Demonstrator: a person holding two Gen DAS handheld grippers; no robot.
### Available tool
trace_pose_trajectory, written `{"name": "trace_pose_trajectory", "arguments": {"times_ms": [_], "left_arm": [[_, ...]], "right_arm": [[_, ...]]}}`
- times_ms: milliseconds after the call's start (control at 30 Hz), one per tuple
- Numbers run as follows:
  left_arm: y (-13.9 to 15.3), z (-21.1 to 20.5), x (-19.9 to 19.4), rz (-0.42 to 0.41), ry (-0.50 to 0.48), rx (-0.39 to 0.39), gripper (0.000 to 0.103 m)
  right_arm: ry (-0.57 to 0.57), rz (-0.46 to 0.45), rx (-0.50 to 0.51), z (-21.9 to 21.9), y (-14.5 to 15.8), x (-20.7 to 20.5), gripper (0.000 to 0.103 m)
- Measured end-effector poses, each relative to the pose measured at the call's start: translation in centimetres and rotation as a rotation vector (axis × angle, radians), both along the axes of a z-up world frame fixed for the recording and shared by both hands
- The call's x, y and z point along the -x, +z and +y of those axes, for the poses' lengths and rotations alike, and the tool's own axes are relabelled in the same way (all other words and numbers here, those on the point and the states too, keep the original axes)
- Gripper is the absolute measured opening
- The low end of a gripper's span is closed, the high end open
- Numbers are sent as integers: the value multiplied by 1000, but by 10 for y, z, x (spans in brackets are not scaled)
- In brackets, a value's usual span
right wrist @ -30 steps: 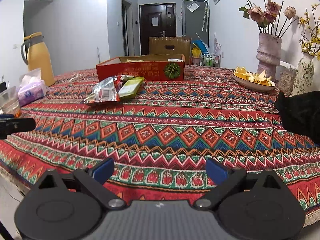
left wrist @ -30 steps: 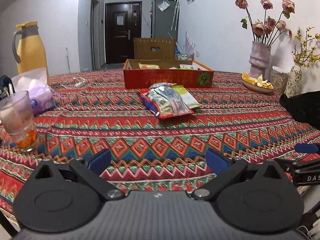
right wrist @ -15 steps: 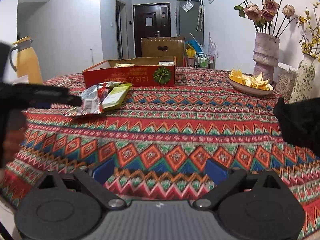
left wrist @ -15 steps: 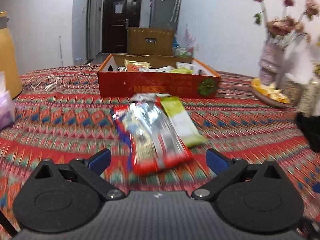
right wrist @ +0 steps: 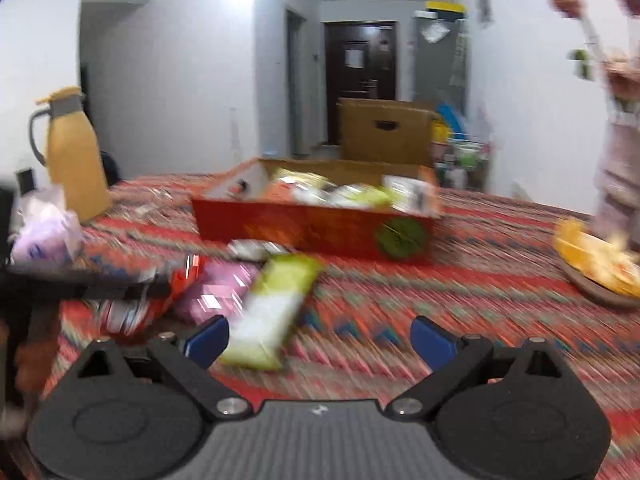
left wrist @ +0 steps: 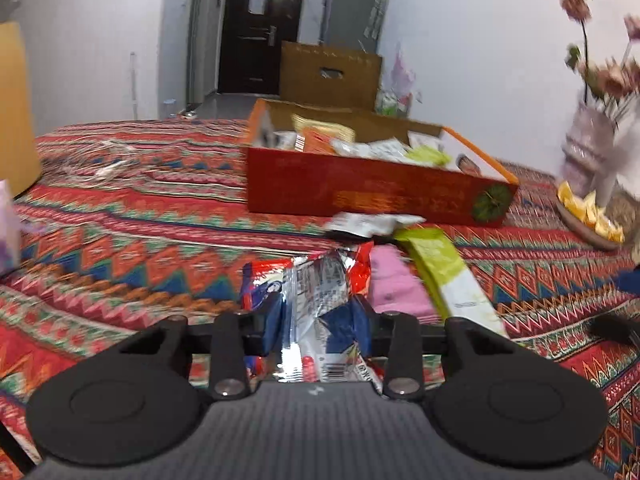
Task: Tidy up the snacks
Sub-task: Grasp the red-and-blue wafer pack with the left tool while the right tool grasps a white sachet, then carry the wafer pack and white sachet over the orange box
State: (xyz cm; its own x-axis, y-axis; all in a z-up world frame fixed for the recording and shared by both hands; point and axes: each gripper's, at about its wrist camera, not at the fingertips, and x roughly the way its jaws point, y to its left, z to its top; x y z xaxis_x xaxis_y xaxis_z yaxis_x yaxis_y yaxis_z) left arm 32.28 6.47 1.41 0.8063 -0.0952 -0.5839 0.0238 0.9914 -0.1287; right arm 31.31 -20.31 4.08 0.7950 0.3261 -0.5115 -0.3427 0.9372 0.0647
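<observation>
Indoors: patterned tablecloth (left wrist: 120, 248) under red snack box (left wrist: 360, 192); dark door (left wrist: 256, 28) behind.

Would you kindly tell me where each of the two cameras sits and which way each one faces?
Left wrist: sits on the left claw, low over the table, facing the red box; its fingers are closed on a red and silver snack packet.
Right wrist: sits on the right claw, facing the same box; its open fingers show, with the left claw's black body at the left edge.
Shared: the box, the green packet, the pink packet, the door.
</observation>
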Motion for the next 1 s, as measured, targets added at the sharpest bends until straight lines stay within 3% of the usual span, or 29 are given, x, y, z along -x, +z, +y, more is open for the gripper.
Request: {"name": "trace_pose_trajectory", "arguments": {"times_ms": [200, 367, 433, 500, 567, 633, 767, 800, 867, 1000], "left_arm": [[0, 41, 5, -17, 93, 45, 39], [-6, 45, 3, -21, 100, 52, 53], [-5, 47, 5, -37, 133, 50, 82], [-5, 52, 6, -43, 159, 54, 88], [-5, 57, 4, -31, 166, 74, 88], [-8, 61, 0, -3, 181, 79, 89], [-18, 63, -8, 74, 182, 77, 87], [-18, 61, -7, 67, 180, 63, 77], [-19, 55, -6, 55, 166, 36, 62], [-17, 39, 8, 53, 132, -3, 60]], "right_arm": [[118, 63, 20, 83, -13, -103, 94], [82, 145, 89, 126, -33, -166, 88], [72, 180, 88, 129, -42, -180, 80], [71, 212, 73, 127, -47, -186, 74], [83, 211, 79, 125, -50, -184, 71], [97, 194, 66, 122, -50, -179, 57], [117, 160, 79, 120, -41, -170, 43], [121, 150, 69, 119, -38, -168, 26], [121, 124, 63, 115, -30, -159, 22], [125, 54, 70, 96, -13, -121, 18]]}}
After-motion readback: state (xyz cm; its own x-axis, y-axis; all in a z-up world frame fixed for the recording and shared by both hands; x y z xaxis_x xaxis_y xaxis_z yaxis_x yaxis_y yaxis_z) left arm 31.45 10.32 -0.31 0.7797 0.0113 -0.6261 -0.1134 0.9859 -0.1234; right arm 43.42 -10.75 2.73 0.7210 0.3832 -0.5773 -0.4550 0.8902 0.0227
